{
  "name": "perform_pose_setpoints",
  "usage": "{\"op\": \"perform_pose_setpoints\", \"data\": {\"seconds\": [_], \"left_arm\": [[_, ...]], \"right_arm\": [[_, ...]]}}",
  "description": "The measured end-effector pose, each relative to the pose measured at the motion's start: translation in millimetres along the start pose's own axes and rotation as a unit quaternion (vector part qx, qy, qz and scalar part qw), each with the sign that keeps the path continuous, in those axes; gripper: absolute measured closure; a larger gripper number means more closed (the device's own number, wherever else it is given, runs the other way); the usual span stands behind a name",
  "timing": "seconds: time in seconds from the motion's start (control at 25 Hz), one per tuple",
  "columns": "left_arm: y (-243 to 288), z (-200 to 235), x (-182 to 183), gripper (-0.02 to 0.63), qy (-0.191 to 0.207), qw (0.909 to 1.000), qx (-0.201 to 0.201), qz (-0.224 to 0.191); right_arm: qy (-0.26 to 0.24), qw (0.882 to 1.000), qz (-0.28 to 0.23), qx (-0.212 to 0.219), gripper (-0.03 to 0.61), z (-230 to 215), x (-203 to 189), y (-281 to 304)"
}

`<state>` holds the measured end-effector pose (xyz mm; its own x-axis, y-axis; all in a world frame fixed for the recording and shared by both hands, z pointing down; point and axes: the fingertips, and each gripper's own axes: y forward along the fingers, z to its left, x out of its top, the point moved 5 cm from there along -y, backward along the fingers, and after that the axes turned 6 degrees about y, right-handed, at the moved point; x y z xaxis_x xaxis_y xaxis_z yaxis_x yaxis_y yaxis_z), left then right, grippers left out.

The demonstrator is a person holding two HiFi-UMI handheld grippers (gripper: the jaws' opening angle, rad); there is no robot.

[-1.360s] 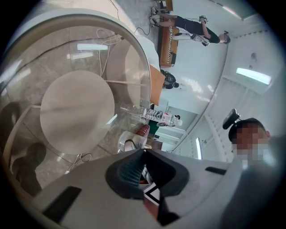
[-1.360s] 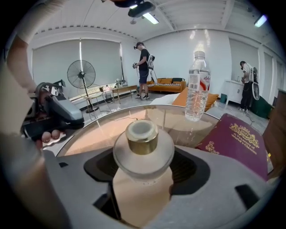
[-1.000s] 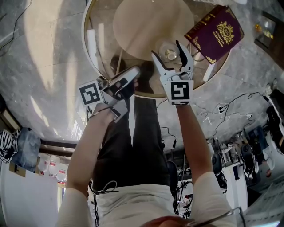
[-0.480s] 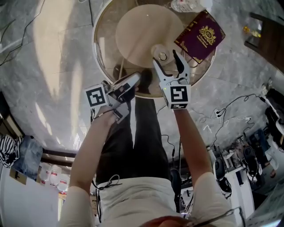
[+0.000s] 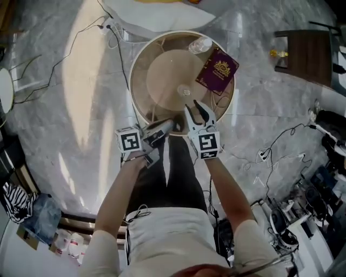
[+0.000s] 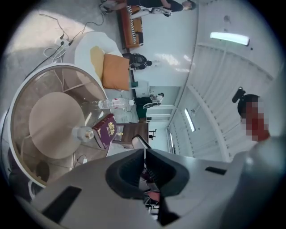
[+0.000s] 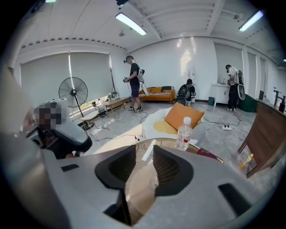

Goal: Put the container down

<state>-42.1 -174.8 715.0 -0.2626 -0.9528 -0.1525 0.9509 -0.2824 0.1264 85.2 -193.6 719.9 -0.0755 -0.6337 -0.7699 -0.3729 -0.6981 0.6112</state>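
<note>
The container (image 5: 184, 92) is a small clear jar standing on the round glass table (image 5: 136, 70), free of both grippers. In the left gripper view the container (image 6: 82, 133) stands beside a maroon booklet (image 6: 106, 129). My right gripper (image 5: 193, 108) hangs just short of the table's near rim, a little back from the jar; its jaws are closing with nothing between them. In its own view the right gripper (image 7: 145, 159) shows a gap with only the table beyond. My left gripper (image 5: 172, 126) is shut and empty at the near rim, and the left gripper (image 6: 144, 154) shows its pads pressed together.
The maroon booklet (image 5: 217, 71) and a lying water bottle (image 5: 200, 45) are on the table's far right. A white cushion (image 5: 157, 13) lies beyond the table. Cables (image 5: 81, 38) run over the marble floor. A dark wooden table (image 5: 308, 48) stands at right. People stand far off.
The right gripper's jaws stood wide around the jar; they have drawn back from it and narrowed. The jar stays on the table. Both grippers now sit farther from the tabletop.
</note>
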Motion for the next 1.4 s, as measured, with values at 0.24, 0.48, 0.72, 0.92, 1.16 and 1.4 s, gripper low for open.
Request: {"op": "perform_pose_setpoints", "data": {"seconds": [0.24, 0.48, 0.72, 0.92, 1.16, 1.4], "left_arm": [[-19, -68, -1, 0.595, 0.039, 0.9988, -0.024, 0.018], [-33, -147, -1, 0.595, 0.109, 0.9922, -0.041, 0.046], [-43, -215, -23, 0.595, 0.179, 0.98, -0.052, 0.069], [-56, -262, -42, 0.595, 0.224, 0.9717, -0.049, 0.057], [-72, -311, -64, 0.595, 0.292, 0.9556, -0.025, 0.03], [-83, -346, -94, 0.595, 0.357, 0.9339, -0.013, -0.016]], "right_arm": [[0.04, 0.999, 0.008, -0.002, 0.506, 33, 38, -59], [0.057, 0.998, -0.02, -0.003, 0.558, 64, 83, -123], [0.087, 0.995, -0.047, 0.005, 0.581, 96, 109, -190], [0.092, 0.993, -0.066, 0.008, 0.581, 108, 123, -244], [0.062, 0.995, -0.08, 0.017, 0.581, 116, 139, -309], [0.049, 0.993, -0.101, 0.02, 0.581, 116, 128, -361]]}}
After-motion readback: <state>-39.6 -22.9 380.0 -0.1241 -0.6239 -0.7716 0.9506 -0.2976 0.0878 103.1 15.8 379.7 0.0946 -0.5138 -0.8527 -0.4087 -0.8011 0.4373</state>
